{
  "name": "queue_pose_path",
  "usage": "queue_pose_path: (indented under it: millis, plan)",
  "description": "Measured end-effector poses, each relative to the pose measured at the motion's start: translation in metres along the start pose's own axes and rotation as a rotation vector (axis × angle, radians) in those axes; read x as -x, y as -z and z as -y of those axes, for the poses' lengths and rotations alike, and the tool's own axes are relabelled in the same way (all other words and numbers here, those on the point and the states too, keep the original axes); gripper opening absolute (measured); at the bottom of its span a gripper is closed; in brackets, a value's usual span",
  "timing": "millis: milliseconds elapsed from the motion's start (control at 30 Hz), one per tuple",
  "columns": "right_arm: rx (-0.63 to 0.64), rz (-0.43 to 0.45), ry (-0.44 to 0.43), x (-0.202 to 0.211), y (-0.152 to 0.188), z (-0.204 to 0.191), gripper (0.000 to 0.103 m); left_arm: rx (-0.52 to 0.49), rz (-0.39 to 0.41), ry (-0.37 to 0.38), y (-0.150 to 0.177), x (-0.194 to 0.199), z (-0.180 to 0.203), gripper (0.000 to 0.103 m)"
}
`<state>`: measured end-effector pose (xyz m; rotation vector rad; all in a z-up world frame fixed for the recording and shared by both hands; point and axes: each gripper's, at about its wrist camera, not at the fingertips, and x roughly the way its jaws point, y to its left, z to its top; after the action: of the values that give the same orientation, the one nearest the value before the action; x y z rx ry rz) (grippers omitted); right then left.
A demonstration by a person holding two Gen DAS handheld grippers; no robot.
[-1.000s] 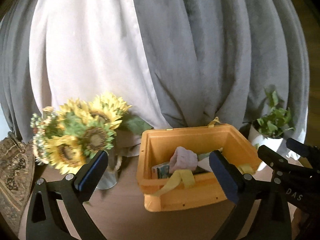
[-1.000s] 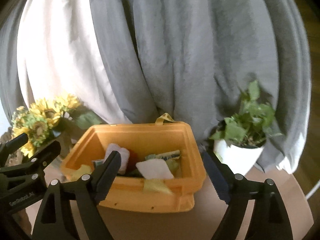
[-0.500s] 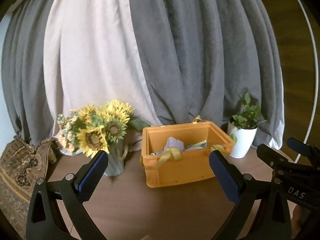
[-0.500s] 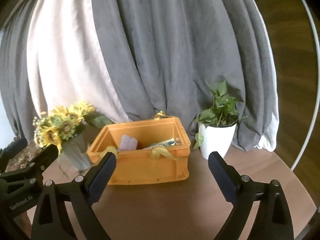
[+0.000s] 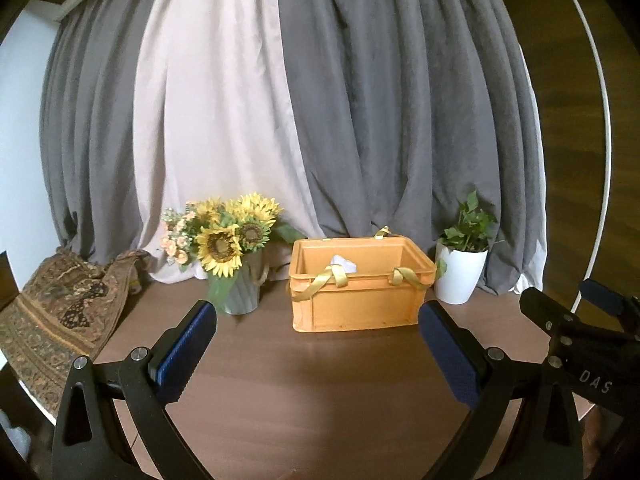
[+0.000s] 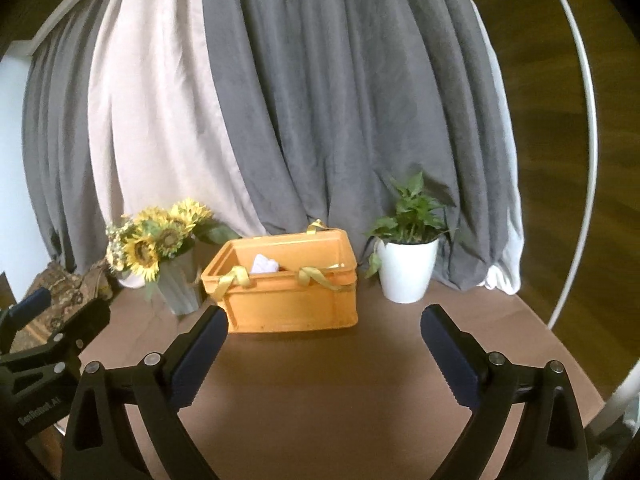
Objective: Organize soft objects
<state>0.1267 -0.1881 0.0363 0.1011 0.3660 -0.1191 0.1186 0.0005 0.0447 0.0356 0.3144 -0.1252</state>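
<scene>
Backdrop: grey and pale curtains [image 5: 248, 112] hang behind a round brown bench [image 5: 320, 380].
Crate: orange crate [image 5: 356, 304] stands toward the far edge of the bench, between a sunflower vase [image 5: 240, 288] on its left and a white potted plant [image 5: 460, 276] on its right.
Soft objects: a white soft item [image 5: 343, 262] shows above the crate's rim; yellow ribbon [image 5: 332, 276] drapes over the near wall. Other contents are hidden.
Left tongs [image 5: 316, 350]: wide open, holding nothing, near the front edge and well apart from the crate.
Right tongs [image 6: 324, 354]: wide open, holding nothing, likewise clear of the crate.
Bench surface: no loose soft items visible outside the crate.
Step in hand: judged to be the close of stowing, both tongs clear.
Next move: if any, advance over the crate's rim and tuck in the draped ribbon.
</scene>
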Motion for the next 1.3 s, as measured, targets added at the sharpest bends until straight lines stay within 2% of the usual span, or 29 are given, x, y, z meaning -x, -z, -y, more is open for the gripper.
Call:
queue_pose_path:
  millis: [567,900,1300]
  plan:
    - [0.034,0.04,0.007,0.084,0.026,0.006,0.099,-0.015,0.027,0.003,0.018,0.074,0.006,0.103]
    - [0.027,0.042,0.0,0.112,0.036,0.011,0.099,-0.02,0.04,0.008,0.027,0.105,0.009,0.103]
    - [0.029,0.05,0.0,0.128,0.042,0.015,0.099,-0.02,0.041,0.022,0.032,0.12,0.013,0.103]
